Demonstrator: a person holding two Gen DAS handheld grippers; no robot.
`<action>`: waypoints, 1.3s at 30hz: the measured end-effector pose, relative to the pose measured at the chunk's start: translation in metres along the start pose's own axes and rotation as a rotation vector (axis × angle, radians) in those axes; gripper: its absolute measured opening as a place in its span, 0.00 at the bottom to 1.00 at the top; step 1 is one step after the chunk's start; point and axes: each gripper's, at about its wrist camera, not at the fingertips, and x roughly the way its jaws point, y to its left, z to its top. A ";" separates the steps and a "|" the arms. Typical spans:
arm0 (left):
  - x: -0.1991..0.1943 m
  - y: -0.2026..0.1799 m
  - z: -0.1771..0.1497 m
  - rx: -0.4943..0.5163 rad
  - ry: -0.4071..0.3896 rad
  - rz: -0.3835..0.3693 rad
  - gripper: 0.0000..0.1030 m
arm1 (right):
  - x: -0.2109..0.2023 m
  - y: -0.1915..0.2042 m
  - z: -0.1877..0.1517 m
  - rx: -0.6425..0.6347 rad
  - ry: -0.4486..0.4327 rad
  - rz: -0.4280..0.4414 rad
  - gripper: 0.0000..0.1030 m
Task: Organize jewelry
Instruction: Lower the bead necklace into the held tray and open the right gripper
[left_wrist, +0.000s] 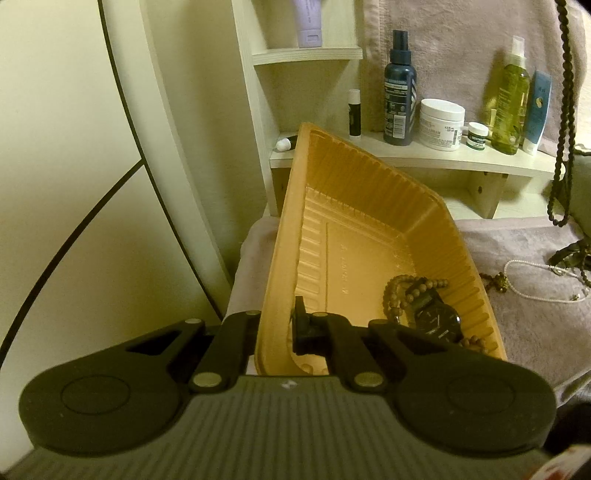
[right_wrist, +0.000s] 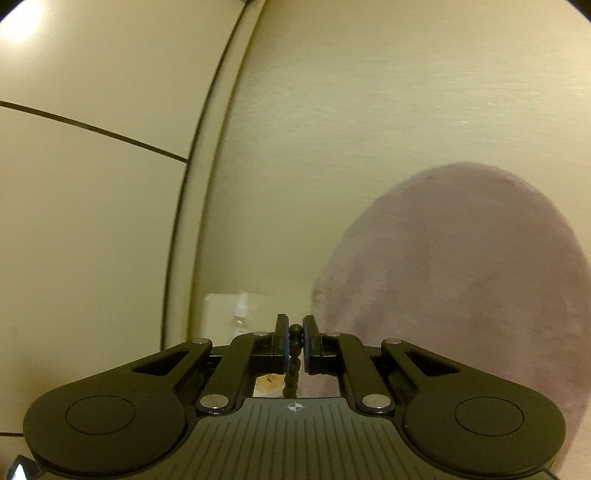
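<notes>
My left gripper (left_wrist: 277, 325) is shut on the near rim of an orange plastic tray (left_wrist: 354, 236) and holds it tilted up. Inside the tray lie a black wristwatch (left_wrist: 437, 317) and a brown bead bracelet (left_wrist: 402, 290). My right gripper (right_wrist: 294, 338) is shut on a dark bead necklace (right_wrist: 294, 345), which also hangs down the right edge of the left wrist view (left_wrist: 565, 122). A white pearl necklace (left_wrist: 535, 280) and a small gold piece (left_wrist: 498, 282) lie on the pink towel (left_wrist: 535, 325) right of the tray.
A white shelf (left_wrist: 406, 155) behind the tray carries bottles and jars: a dark spray bottle (left_wrist: 399, 88), a white cream jar (left_wrist: 442, 123), a green bottle (left_wrist: 511, 99). A pale wall with dark lines fills the left. The right wrist view shows wall and pink towel (right_wrist: 461, 277).
</notes>
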 end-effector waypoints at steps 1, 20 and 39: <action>0.000 0.000 0.000 0.000 0.000 -0.001 0.04 | 0.003 0.002 0.001 0.002 -0.004 0.006 0.07; 0.000 0.002 0.000 -0.005 0.004 -0.008 0.04 | 0.057 0.037 -0.161 0.219 0.406 0.162 0.07; 0.000 0.004 0.001 -0.007 0.005 -0.013 0.04 | 0.087 0.088 -0.275 0.309 0.692 0.302 0.07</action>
